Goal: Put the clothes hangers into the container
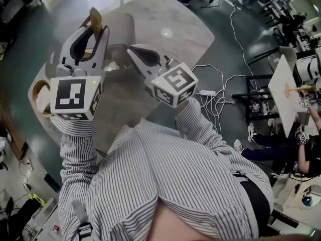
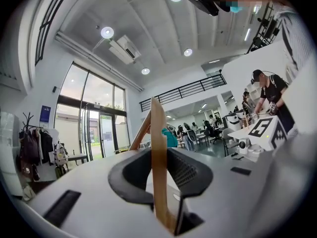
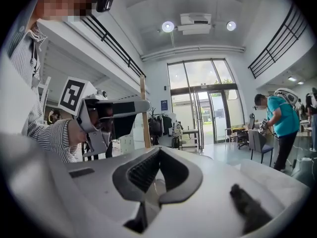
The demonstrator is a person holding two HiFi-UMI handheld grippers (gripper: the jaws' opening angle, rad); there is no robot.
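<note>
Head view, read with both gripper views: your left gripper [image 1: 89, 36] sits at ten o'clock in the frame, clamped on a wooden clothes hanger [image 1: 95, 18]; the left gripper view confirms both pads pressed on the hanger's flat bar, which rises between them toward twelve o'clock. You hold it by the bar, upright, presumably so that the long curved arm hangs clear of the table [image 1: 173, 21] and can go end-first into the container [image 1: 123, 28], the pale rounded form at eleven o'clock, just beyond the gripper. Your right gripper [image 1: 138, 54], near twelve o'clock, carries nothing; the right gripper view shows its jaws drawn together with nothing between them, probably kept free to steady the load or the container. Hidden or doubtful: the left gripper's marker cube [image 1: 75, 97] covers the middle of the hanger, so only its upper end and a curve at nine o'clock show; the hook cannot be made out; the container is largely masked by the grippers, its opening and contents unseen, and its identity is a judgement; whether other hangers remain on the table cannot be told.
</note>
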